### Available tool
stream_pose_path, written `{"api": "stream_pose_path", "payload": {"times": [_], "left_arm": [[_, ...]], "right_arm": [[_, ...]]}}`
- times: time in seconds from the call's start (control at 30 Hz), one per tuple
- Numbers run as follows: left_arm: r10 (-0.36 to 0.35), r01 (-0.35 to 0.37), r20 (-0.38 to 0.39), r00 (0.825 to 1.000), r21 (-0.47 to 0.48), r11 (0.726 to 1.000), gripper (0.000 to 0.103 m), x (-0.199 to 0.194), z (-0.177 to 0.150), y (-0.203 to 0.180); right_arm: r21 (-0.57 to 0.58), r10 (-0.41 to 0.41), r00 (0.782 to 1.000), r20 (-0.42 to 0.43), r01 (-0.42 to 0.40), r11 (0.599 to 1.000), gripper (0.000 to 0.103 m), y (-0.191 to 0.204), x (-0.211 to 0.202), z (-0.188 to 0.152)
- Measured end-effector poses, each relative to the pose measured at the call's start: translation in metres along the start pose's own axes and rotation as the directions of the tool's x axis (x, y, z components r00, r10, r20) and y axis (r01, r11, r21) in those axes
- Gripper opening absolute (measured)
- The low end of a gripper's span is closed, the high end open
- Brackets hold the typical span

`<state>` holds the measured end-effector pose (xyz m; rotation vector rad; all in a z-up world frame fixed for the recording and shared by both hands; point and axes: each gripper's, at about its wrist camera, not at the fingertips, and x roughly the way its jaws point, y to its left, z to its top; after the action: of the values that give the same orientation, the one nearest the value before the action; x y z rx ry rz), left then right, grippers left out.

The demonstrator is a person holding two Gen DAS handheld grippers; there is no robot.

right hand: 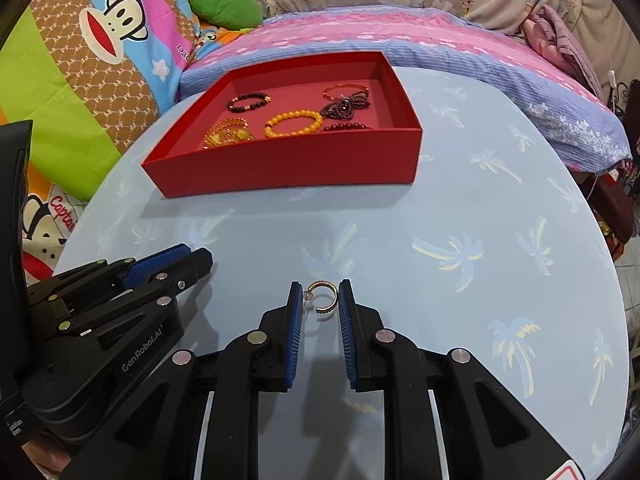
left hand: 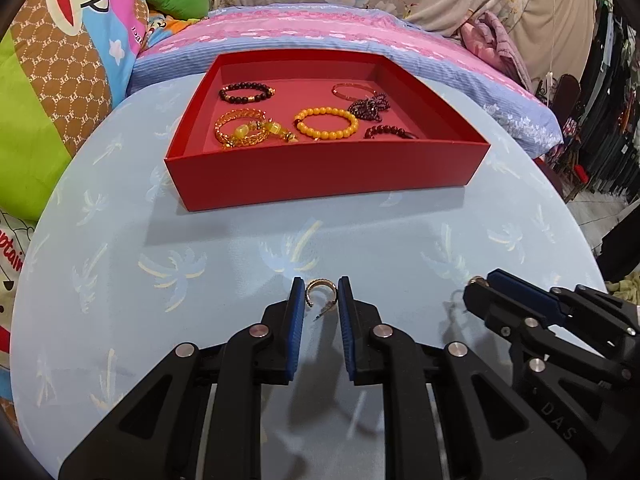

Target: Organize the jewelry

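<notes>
Inspecting both wrist views, you have two gold hoop earrings on the pale blue palm-print tablecloth [left hand: 120, 240], each framed by a gripper. Your left gripper [left hand: 321, 300] stands with its blue-padded fingers [left hand: 297, 304] apart, and the left earring [left hand: 321, 294] sits between the fingertips, its post pointing toward you; whether the pads touch it cannot be told, though a gap shows on both sides. Your right gripper [right hand: 320, 300] matches this: fingers [right hand: 345, 300] spread, the right earring [right hand: 323, 297] lying between them on the cloth, its post near the left pad, contact uncertain. In the left wrist view the right gripper [left hand: 480, 284] appears at the near right, with a small gold glint at its tip. In the right wrist view the left gripper [right hand: 192, 258] shows at the near left. On the far side of the table sits the red tray [left hand: 320, 180], well apart from both earrings. Inside it lie a dark beaded bracelet [left hand: 246, 92] at far left, a gold woven bangle with yellow stones [left hand: 244, 132] at near left, a yellow beaded bracelet [left hand: 326, 123] in the middle, a thin copper bangle [left hand: 354, 90] at far right, a dark purple bead cluster [left hand: 368, 107] just near of it, and a dark red bracelet [left hand: 386, 132] at near right. Beyond the table lie a pink and blue bedspread [left hand: 320, 28] and a cartoon monkey blanket [left hand: 72, 20].
</notes>
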<state>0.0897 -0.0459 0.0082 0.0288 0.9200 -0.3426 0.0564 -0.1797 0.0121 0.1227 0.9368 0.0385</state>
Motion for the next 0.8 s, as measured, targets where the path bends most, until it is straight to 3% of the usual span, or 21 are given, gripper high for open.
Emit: {"api": "stream_pose_path", "payload": {"times": [0.37, 0.8], "left_arm": [[-0.054, 0.055, 0.032, 0.998, -0.031, 0.998, 0.017, -0.021, 0.028, 0.013], [-0.016, 0.013, 0.123, 0.992, 0.025, 1.000, 0.017, -0.011, 0.118, 0.023]], "right_arm": [[-0.041, 0.050, 0.996, 0.069, -0.047, 0.998, 0.017, 0.020, -0.014, 0.037], [-0.041, 0.064, 0.990, 0.127, -0.060, 0.997, 0.017, 0.016, 0.011, 0.134]]}}
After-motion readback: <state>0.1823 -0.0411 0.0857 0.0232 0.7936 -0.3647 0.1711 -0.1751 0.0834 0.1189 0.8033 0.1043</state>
